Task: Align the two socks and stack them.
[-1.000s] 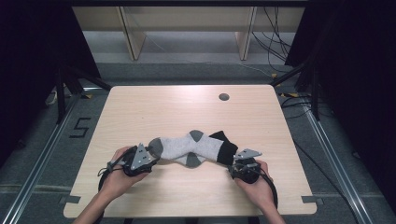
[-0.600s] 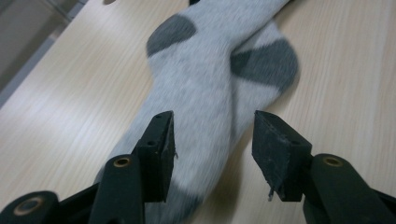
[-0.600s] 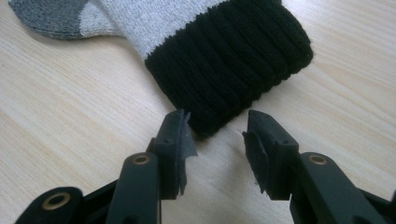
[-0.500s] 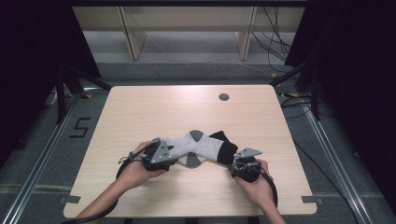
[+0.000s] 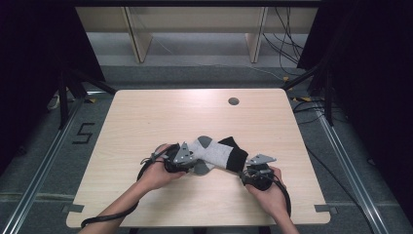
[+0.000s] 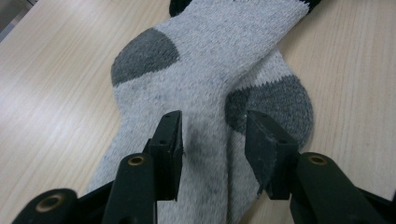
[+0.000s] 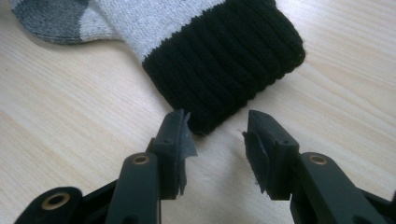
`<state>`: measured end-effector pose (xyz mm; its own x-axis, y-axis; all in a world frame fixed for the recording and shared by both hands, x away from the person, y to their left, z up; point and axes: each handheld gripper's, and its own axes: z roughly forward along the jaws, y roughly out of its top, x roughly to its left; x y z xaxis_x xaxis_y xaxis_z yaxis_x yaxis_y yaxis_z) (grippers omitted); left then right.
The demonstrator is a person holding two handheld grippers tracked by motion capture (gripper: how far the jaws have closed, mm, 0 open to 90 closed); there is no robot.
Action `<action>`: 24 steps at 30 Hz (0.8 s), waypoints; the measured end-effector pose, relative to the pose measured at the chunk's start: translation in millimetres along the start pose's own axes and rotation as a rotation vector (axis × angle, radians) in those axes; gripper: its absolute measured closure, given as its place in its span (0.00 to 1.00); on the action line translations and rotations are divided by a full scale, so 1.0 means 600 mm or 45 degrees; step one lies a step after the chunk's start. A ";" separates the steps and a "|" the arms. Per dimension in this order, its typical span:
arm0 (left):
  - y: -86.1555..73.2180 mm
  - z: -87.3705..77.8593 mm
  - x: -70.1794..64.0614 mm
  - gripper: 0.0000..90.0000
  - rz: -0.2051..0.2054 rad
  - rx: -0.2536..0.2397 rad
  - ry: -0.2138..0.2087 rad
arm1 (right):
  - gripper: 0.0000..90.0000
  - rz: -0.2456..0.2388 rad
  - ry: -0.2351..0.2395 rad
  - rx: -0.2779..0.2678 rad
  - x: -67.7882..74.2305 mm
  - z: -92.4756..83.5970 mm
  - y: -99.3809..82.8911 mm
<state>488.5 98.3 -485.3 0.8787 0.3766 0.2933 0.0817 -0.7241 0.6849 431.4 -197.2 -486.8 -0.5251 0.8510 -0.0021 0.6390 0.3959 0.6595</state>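
Two grey socks (image 5: 214,151) with dark grey heels and black cuffs lie stacked, slanting across the near middle of the wooden table (image 5: 146,117). My left gripper (image 5: 182,158) hovers over the foot part of the top sock (image 6: 210,56). Its jaws have just been closing and stand apart (image 6: 212,126) with the sock's fabric under and between them, not pinched. The lower sock's heel (image 6: 280,102) pokes out at the side. My right gripper (image 5: 255,170) is open (image 7: 215,126), its tips just short of the black ribbed cuff (image 7: 229,60), whose corner reaches toward the gap.
A round cable hole (image 5: 233,101) sits at the table's far right. Black cables loop from both grippers near the front edge. Wooden shelving (image 5: 195,29) stands beyond the table, and a floor mark "5" (image 5: 84,132) lies to the left.
My left hand slid to the right from the socks' toe end onto the foot part, and its jaws narrowed. The right hand stayed by the cuff.
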 end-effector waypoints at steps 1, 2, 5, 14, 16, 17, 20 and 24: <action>0.002 0.006 0.000 0.64 0.004 0.003 0.000 | 0.65 -0.014 -0.004 -0.012 -0.002 0.001 -0.001; 0.003 0.009 0.000 0.64 0.009 0.011 0.007 | 0.65 0.001 0.001 -0.001 -0.001 -0.001 0.000; 0.005 0.013 0.002 0.68 0.004 0.009 0.012 | 0.64 -0.008 -0.005 -0.005 -0.003 -0.001 0.000; 0.007 0.021 0.006 0.82 0.014 0.054 0.010 | 0.63 0.014 0.000 -0.013 -0.006 -0.004 -0.002; 0.007 0.022 0.007 0.85 -0.012 0.055 0.006 | 0.63 0.018 -0.001 -0.015 -0.006 -0.004 -0.003; 0.007 0.022 0.007 0.88 -0.012 0.055 0.006 | 0.63 0.018 -0.001 -0.015 -0.006 -0.004 -0.003; 0.013 0.018 0.010 0.91 -0.028 0.075 0.013 | 0.62 0.054 0.002 -0.008 -0.003 -0.009 -0.003; 0.032 0.003 0.015 0.92 -0.043 0.072 0.022 | 0.60 0.009 -0.009 -0.033 -0.011 -0.013 -0.004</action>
<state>499.1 86.7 -470.7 0.8668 0.4111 0.2822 0.1382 -0.7419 0.6561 428.8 -206.4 -482.4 -0.5163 0.8564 -0.0024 0.6281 0.3807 0.6786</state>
